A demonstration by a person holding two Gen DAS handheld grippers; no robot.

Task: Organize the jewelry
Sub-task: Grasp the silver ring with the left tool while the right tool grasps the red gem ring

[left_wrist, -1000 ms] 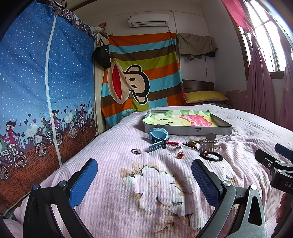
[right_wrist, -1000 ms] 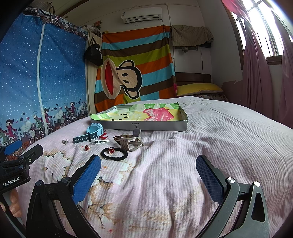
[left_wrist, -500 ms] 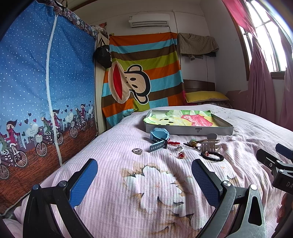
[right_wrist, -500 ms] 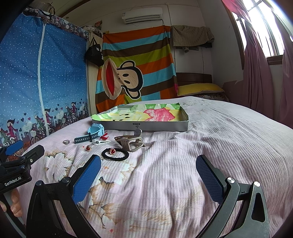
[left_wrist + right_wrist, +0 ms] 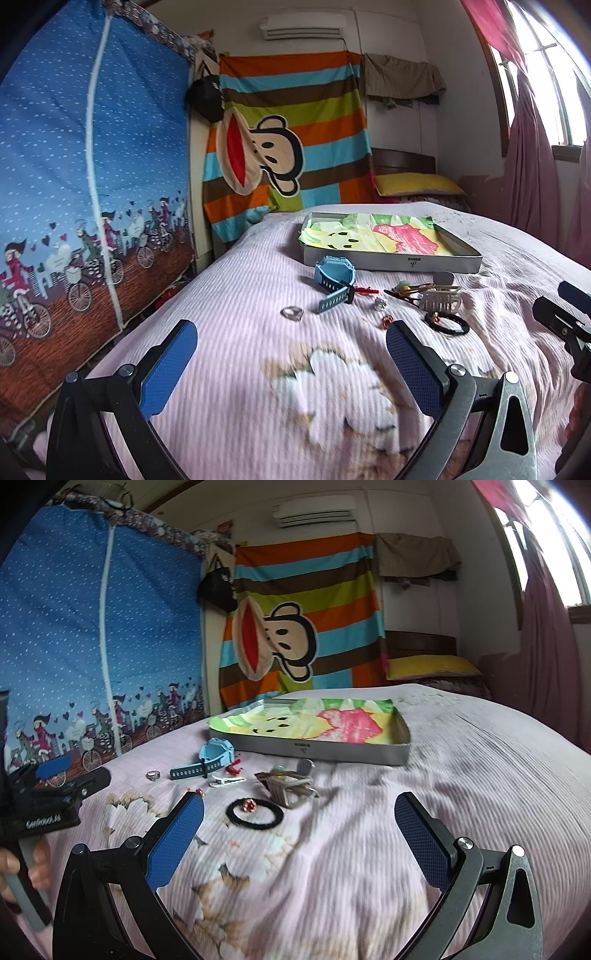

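I'm seeing a pale pink ribbed bedspread (image 5: pixel 258 295) with cream flowers, a light blue watch (image 5: pixel 334 275), a black hair tie (image 5: pixel 255 812), and a grey tray (image 5: pixel 310 749) lined yellow, green, pink.

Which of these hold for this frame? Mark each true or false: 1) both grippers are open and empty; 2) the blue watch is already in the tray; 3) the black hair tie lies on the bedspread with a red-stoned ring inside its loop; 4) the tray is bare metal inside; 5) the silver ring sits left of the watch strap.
1) True. The left gripper and right gripper both have their jaws wide apart with nothing between.
2) False. The blue watch lies on the bedspread in front of the tray.
3) True. The black hair tie encircles a red-stoned ring.
4) False. A colourful printed cloth lines it.
5) True. The silver ring lies left of the strap.
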